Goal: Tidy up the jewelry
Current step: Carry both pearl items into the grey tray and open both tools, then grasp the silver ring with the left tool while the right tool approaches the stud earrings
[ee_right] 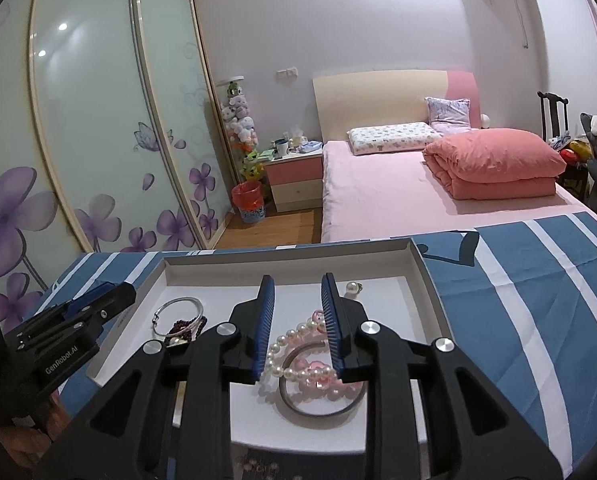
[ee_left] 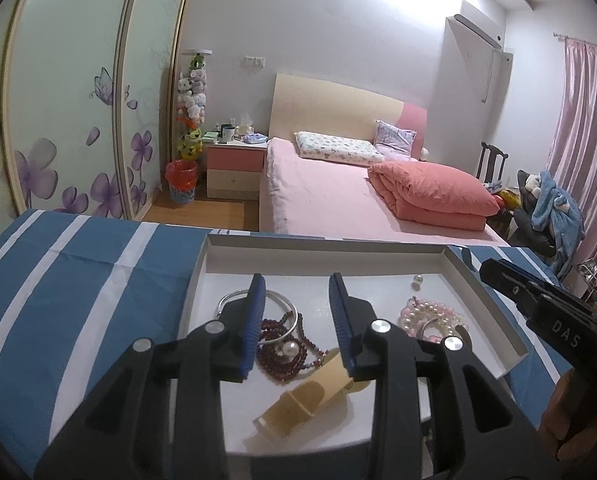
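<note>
A white shallow box (ee_left: 494, 304) (ee_right: 430, 280) sits on a blue and white striped cloth. In the left wrist view my left gripper (ee_left: 297, 286) is open and empty above a silver bangle (ee_left: 282, 300), dark red beads (ee_left: 282, 360) with a pearl, and a beige clip (ee_left: 302, 400). In the right wrist view my right gripper (ee_right: 297, 286) is open and empty above a pink and white pearl bracelet (ee_right: 298, 344) and a grey bangle (ee_right: 318, 410). A pearl earring (ee_right: 352, 287) lies at the box's far side. The silver bangle (ee_right: 178, 312) lies to the left.
The striped cloth (ee_left: 78, 280) (ee_right: 530, 300) covers the surface around the box. Behind it is a pink bed (ee_left: 330, 192), a nightstand (ee_left: 234, 168), a wardrobe with purple flowers (ee_right: 98, 140) and a chair with clothes (ee_left: 546, 208).
</note>
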